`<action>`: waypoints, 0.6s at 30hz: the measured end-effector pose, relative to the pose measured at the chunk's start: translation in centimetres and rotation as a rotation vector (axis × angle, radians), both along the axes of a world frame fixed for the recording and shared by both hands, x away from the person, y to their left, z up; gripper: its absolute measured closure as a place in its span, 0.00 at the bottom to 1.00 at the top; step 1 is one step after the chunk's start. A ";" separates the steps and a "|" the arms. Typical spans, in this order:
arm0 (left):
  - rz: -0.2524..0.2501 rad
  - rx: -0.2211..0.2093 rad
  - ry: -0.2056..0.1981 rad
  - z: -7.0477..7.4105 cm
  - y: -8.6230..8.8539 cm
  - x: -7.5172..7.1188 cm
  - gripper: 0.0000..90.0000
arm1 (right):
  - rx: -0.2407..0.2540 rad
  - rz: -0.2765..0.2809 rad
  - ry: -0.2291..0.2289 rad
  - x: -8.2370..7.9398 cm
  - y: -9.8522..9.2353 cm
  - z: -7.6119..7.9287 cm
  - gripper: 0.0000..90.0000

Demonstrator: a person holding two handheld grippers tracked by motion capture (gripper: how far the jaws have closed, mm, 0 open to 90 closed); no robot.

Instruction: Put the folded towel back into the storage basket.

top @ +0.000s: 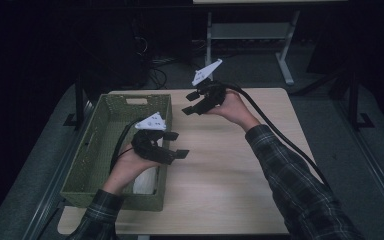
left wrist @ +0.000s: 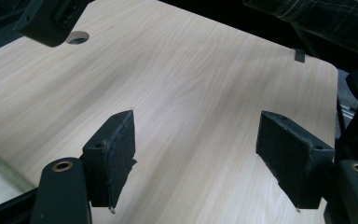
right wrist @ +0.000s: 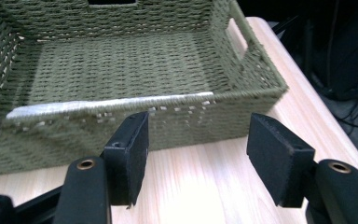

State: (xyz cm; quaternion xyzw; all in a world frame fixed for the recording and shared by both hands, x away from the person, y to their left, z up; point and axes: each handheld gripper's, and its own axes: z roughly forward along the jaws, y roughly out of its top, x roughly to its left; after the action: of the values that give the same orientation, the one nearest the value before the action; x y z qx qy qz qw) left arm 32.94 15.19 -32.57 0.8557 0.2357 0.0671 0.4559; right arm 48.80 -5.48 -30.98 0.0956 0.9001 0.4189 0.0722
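Both hand-held grippers are spread and carry nothing: the left hand-held gripper (top: 172, 145) hovers over the near right wall of the green woven basket (top: 92, 165), and the right hand-held gripper (top: 192, 102) hangs over the table (top: 230, 165) beside the basket's far corner. A white thing (top: 145, 181) lies in the basket's near right corner. To take the basket well, each should probably straddle a rim squarely before closing.

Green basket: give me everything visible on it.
The green basket is rectangular, of woven olive cord, with a cut-out handle slot in each end wall. It sits upright at the left edge of the wooden table, open side up. A white item lies in its near corner; the left hand is above that corner.
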 end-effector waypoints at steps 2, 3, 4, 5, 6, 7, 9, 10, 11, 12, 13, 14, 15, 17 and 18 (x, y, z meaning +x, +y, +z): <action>0.001 0.000 0.000 -0.1 -0.9 0.0 0.31 | 0.017 -0.011 0.006 -0.3 -1.0 -0.1 0.42; 0.001 0.001 -0.002 -0.2 -1.3 0.0 0.31 | 0.016 -0.016 0.004 -0.4 -1.7 -0.3 0.42; 0.002 0.000 -0.001 -0.3 -1.8 -0.1 0.31 | 0.016 -0.021 0.006 -0.5 -2.2 -0.4 0.42; 0.002 -0.001 -0.002 -0.5 -2.2 -0.1 0.31 | 0.020 -0.021 -0.005 -0.6 -2.8 -0.6 0.41; 0.001 0.004 -0.004 -0.6 -2.7 -0.1 0.31 | 0.027 -0.034 0.005 -0.8 -3.3 -0.7 0.41; 0.001 0.004 -0.006 -0.7 -3.0 -0.1 0.31 | 0.030 -0.038 0.006 -0.9 -3.8 -0.9 0.41; -0.002 -0.003 0.000 -1.1 -3.8 0.0 0.31 | 0.025 -0.051 0.002 -1.1 -4.8 -1.4 0.41; -0.004 -0.006 0.007 -1.3 -4.2 -0.1 0.31 | 0.025 -0.059 0.001 -1.2 -5.2 -1.6 0.41; -0.005 -0.011 0.006 -1.5 -4.6 -0.1 0.31 | 0.031 -0.071 0.008 -1.3 -5.8 -1.9 0.41; -0.009 -0.013 0.009 -1.8 -4.9 -0.2 0.31 | 0.034 -0.078 0.009 -1.4 -6.4 -2.1 0.40; -0.011 -0.012 0.010 -2.1 -5.5 -0.3 0.31 | 0.035 -0.083 0.005 -1.5 -6.9 -2.4 0.40; -0.013 -0.011 0.009 -2.3 -5.8 -0.4 0.31 | 0.042 -0.096 0.013 -1.7 -7.6 -2.8 0.40; -0.014 -0.008 0.006 -2.6 -6.1 -0.5 0.31 | 0.044 -0.107 0.016 -1.9 -8.1 -3.0 0.39; -0.018 -0.003 -0.003 -2.8 -6.4 -0.5 0.31 | 0.048 -0.110 0.011 -2.0 -8.5 -3.3 0.39; -0.015 -0.003 0.003 -3.3 -7.0 -0.8 0.30 | 0.055 -0.127 0.010 -2.4 -9.4 -3.8 0.38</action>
State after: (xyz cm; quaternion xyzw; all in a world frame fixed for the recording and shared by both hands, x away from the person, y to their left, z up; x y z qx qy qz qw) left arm 32.09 8.15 -35.86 0.8569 0.2300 0.0622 0.4572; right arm 46.44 -14.91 -34.76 0.1568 0.8806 0.4377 0.0914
